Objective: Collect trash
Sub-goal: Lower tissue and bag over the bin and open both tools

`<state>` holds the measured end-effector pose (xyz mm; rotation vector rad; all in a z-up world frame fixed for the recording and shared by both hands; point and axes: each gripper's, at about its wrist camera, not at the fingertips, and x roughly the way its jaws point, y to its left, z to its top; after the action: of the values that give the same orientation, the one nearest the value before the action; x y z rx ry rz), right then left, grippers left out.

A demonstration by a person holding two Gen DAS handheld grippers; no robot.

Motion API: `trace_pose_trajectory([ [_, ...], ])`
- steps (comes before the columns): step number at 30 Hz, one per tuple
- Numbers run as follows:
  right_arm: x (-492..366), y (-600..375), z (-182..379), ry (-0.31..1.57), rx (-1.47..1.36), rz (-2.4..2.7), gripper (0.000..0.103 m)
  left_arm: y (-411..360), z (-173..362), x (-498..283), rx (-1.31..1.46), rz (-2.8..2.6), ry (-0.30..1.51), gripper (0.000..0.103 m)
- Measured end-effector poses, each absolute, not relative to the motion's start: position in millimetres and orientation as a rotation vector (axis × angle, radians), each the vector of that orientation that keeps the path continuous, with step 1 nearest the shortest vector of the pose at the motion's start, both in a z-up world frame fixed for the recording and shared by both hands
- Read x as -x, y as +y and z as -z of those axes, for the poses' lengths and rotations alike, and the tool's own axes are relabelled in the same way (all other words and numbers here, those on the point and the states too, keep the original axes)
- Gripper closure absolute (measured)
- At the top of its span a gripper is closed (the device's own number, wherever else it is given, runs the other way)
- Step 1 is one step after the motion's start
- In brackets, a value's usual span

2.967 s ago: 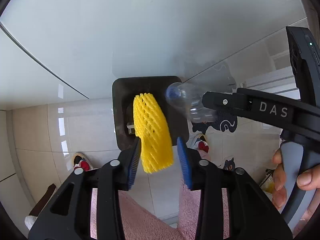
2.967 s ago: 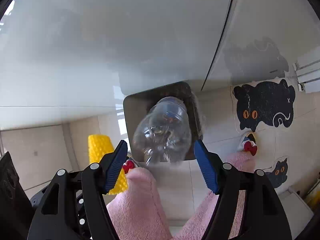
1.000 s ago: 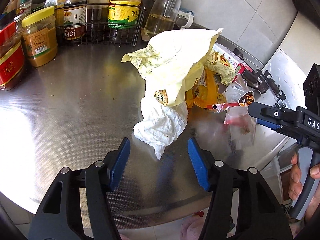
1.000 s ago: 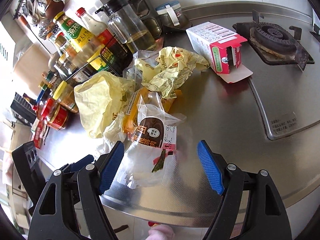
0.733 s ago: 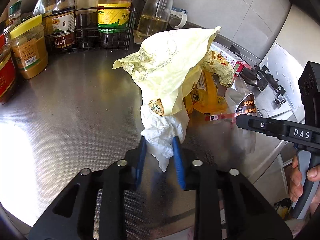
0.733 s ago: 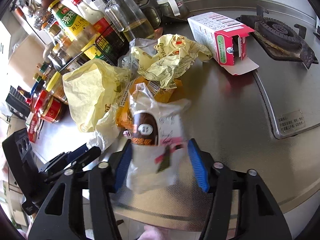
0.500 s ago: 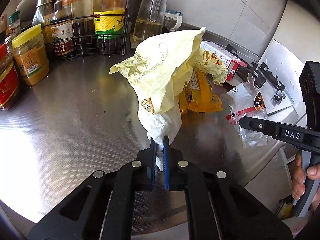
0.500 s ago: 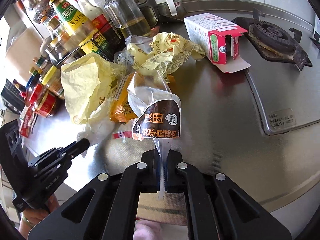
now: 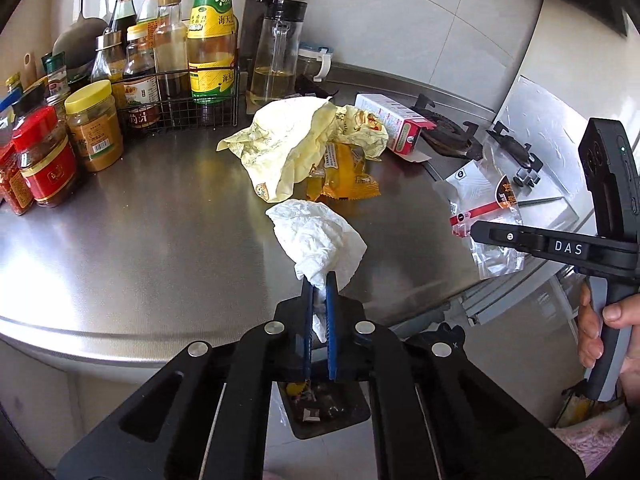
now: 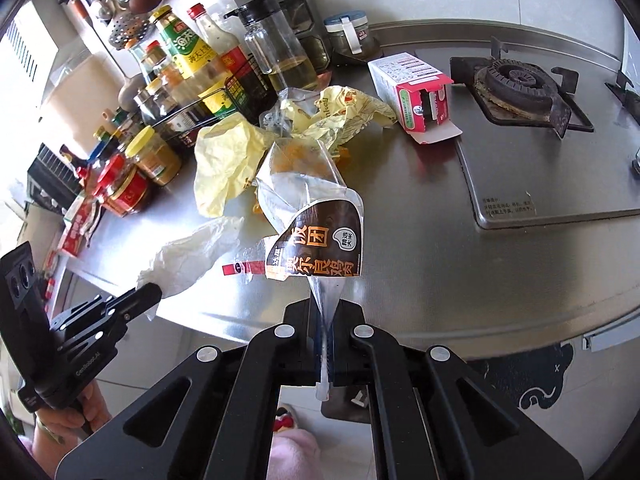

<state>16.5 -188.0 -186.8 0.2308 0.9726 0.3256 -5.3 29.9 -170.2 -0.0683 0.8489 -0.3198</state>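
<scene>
Left tool [image 9: 319, 280] is pinched onto a crumpled white tissue [image 9: 318, 236], held above the near edge of the steel table [image 9: 140, 248]. Behind it on the table lie a yellow paper wrapper [image 9: 280, 148] and an orange packet [image 9: 344, 176]. Right tool [image 10: 323, 320] is clamped on the tail of a clear rice-ball wrapper [image 10: 316, 232], lifted over the table front. A red carton [image 10: 412, 96] lies near the stove burner [image 10: 516, 80].

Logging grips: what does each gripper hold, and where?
Left gripper pinches the white tissue by its lower end; right gripper pinches the clear wrapper by its narrow tail.
</scene>
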Motion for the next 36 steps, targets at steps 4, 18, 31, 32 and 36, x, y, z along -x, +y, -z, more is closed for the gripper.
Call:
trace_pose_trajectory([
  [4, 8.2, -191.0, 192.6, 1.027, -0.228, -0.374, 0.099, 23.4, 161.7, 32.8, 0.059, 0.348, 0.854, 0.099],
  [18, 53.8, -192.0, 258.2, 1.250, -0.156, -0.432, 0.099, 12.7, 201.6, 95.0, 0.077, 0.384, 1.014, 0.099],
  [31, 44.0, -185.6, 377.5, 1.346, -0.193, -0.357, 0.099, 5.1, 322.3, 69.8, 0.201, 0.333, 1.214, 0.099],
  [32, 43.8, -185.0, 390.5, 1.355, -0.191, -0.339, 0.099, 4.6, 333.6, 67.2, 0.208, 0.328, 1.230, 0.099],
  [36, 44.0, -179.8, 433.1, 1.364, -0.175, -0.309, 0.099, 4.4, 377.5, 55.4, 0.257, 0.316, 1.289, 0.099],
])
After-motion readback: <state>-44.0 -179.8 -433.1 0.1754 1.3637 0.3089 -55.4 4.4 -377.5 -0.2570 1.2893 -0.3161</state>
